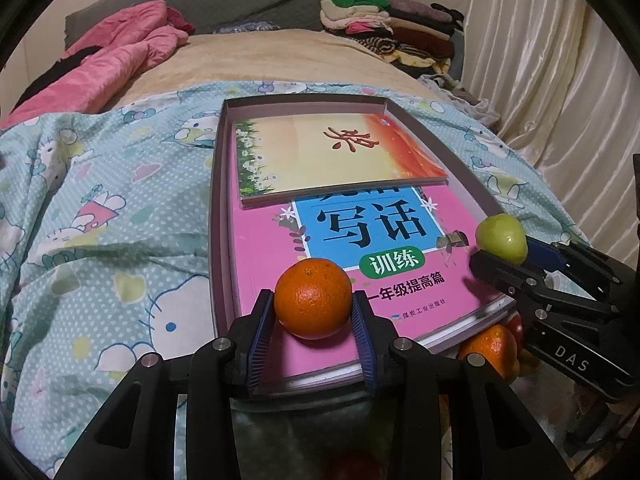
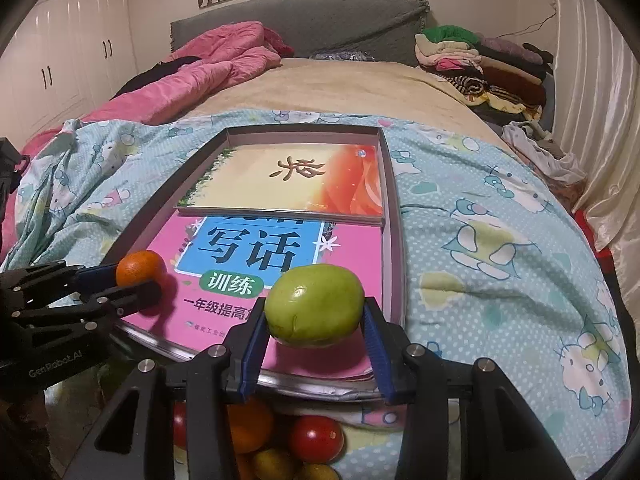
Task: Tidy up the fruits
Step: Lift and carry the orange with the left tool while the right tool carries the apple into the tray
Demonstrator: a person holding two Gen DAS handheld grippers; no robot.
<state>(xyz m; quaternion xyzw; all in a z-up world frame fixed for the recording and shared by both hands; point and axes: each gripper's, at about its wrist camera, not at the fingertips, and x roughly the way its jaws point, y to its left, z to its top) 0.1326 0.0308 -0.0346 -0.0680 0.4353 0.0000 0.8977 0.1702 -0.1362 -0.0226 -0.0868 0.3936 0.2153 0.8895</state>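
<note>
Now 2 fruits are gripped above the tray (image 1: 216, 216).
Ahead of both grippers lies the pink book (image 1: 264, 264); the left gripper (image 1: 314, 322) clamps an orange (image 1: 313, 298), the right gripper (image 2: 316, 330) clamps a green fruit (image 2: 315, 311), with more fruit (image 2: 316, 438) beneath.
</note>
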